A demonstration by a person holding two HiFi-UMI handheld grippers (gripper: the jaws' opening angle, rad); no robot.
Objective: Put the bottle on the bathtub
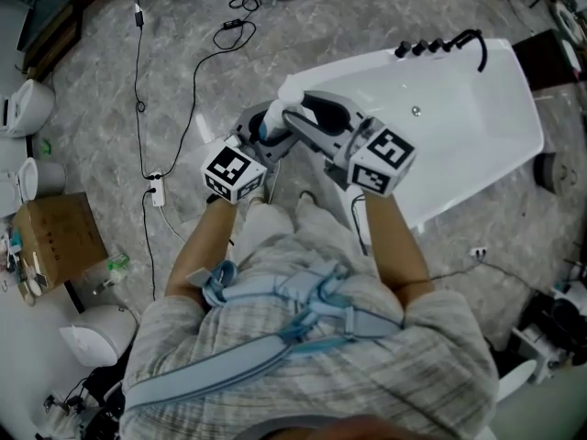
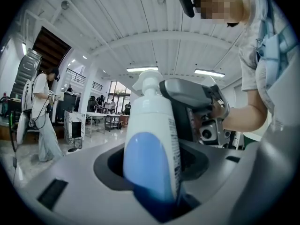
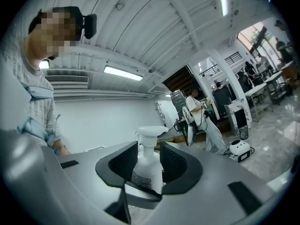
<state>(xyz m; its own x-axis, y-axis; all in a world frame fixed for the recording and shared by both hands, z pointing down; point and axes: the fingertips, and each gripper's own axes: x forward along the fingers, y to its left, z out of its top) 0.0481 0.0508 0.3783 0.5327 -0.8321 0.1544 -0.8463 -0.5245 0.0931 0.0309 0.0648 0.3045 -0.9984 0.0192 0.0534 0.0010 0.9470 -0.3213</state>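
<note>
A white pump bottle (image 1: pixel 275 115) with a blue label is held in the air over the near-left corner of the white bathtub (image 1: pixel 459 126). In the left gripper view the bottle (image 2: pixel 152 144) fills the middle, its base sunk between the jaws of my left gripper (image 2: pixel 154 191), which is shut on it. Behind the bottle there, my right gripper (image 2: pixel 197 111) reaches in. In the right gripper view the bottle (image 3: pixel 147 168) stands between the dark pads (image 3: pixel 171 161) of my right gripper (image 3: pixel 149 165), which touch both its sides. From above, my left gripper (image 1: pixel 264 136) and right gripper (image 1: pixel 298 117) meet at the bottle.
Black tap fittings (image 1: pixel 431 47) line the tub's far rim. A cardboard box (image 1: pixel 55 236), a power strip with cables (image 1: pixel 156 191) and white toilets (image 1: pixel 23 108) sit on the marble floor to the left. Another person (image 2: pixel 40 111) stands farther off in the hall.
</note>
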